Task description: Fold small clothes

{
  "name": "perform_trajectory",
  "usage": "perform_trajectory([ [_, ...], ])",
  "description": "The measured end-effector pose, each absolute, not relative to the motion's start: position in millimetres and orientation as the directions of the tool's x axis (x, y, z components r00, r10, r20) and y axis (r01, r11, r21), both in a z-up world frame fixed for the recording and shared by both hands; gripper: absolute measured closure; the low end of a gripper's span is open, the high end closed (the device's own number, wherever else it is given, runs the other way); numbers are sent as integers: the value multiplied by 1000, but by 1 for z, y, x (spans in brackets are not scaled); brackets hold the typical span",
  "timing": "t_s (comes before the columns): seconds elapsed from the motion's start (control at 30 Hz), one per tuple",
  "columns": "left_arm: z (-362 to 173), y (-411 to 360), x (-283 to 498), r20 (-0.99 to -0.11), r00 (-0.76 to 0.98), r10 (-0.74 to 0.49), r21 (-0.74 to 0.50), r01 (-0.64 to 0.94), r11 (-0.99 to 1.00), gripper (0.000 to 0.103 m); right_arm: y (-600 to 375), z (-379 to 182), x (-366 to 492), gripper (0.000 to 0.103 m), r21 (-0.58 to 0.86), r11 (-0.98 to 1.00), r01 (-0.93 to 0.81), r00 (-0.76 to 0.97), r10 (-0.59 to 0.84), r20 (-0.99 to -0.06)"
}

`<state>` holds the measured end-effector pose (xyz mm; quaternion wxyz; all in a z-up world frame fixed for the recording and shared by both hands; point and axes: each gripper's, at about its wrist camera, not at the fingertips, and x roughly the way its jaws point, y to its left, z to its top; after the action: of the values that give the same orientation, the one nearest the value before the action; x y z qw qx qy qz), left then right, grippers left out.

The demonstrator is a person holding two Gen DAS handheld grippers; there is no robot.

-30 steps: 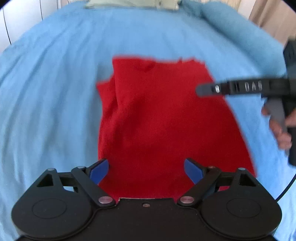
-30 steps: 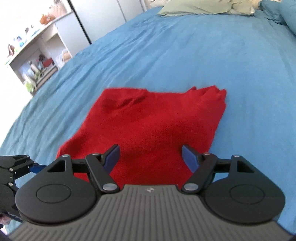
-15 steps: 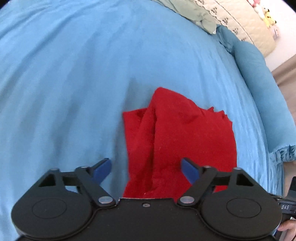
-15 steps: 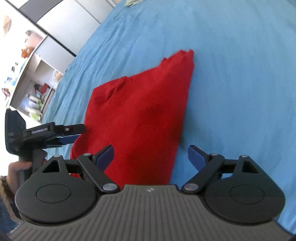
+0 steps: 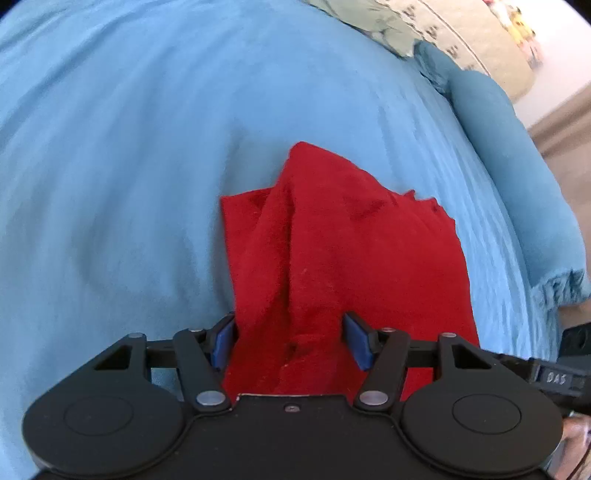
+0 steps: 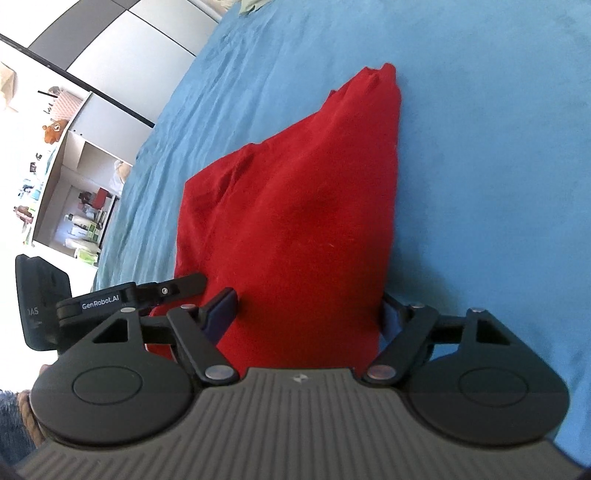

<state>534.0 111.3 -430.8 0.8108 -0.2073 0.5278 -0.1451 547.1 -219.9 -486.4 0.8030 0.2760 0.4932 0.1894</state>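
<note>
- Right at the near edge of the red cloth, the left gripper points down at the corner on its own side. Its jaws have just been closing, and the cloth's near hem is between them. The blue pads are beside the cloth but not squeezing it, so the left gripper holds nothing yet.
- On the other near corner sits the right gripper. Its jaws stand wide and have just closed a little. The cloth's edge is between them, and I do not see the pads pinching it. One pad is partly hidden behind the cloth.
- Both grippers are at the near hem, side by side, each at its own corner. The left gripper shows in the right wrist view, just beside the cloth's left edge.
- The red cloth lies flat and runs long, straight away from both grippers. Its far end has little points. It already looks folded in from the sides, with a thick ridge along the left part.
- My guess is the next move is to pinch both near corners and carry the hem over to the far end. Both corners must be lifted together, or the fold will go crooked.
- Under the cloth is a blue bedspread with soft wrinkles. It is soft, so a pad could grab the bedspread too.
- Farther off are pillows at the head of the bed.
- Off to the left side of the room is a white shelf with small things on it.
</note>
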Motion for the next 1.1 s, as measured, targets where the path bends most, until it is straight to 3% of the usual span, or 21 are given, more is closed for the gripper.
perform_trajectory([
  [0.07, -429, 110, 535, -804, 398, -441, -471, 25, 882, 39, -217, -487, 551, 18, 623, 782, -27, 444, 568, -693],
  [0.1, -427, 106, 535, -813, 397, -426, -446, 43, 894, 44, -215, -485, 553, 32, 602, 797, -39, 445, 553, -704],
  [0.13, -424, 101, 535, -819, 395, -417, -428, 64, 901, 56, -212, -484, 553, 42, 586, 809, -50, 447, 543, -711],
  [0.3, -406, 78, 532, -840, 409, -356, -345, 105, 933, 74, -202, -468, 545, 57, 527, 843, -107, 480, 508, -715],
  [0.83, -318, 26, 419, -765, 517, -385, -295, 250, 922, 78, -238, -375, 439, 61, 522, 839, -154, 554, 511, -658],
  [1.1, -362, -27, 364, -794, 465, -392, -285, 285, 915, 78, -277, -405, 370, 61, 480, 867, -135, 512, 476, -715],
])
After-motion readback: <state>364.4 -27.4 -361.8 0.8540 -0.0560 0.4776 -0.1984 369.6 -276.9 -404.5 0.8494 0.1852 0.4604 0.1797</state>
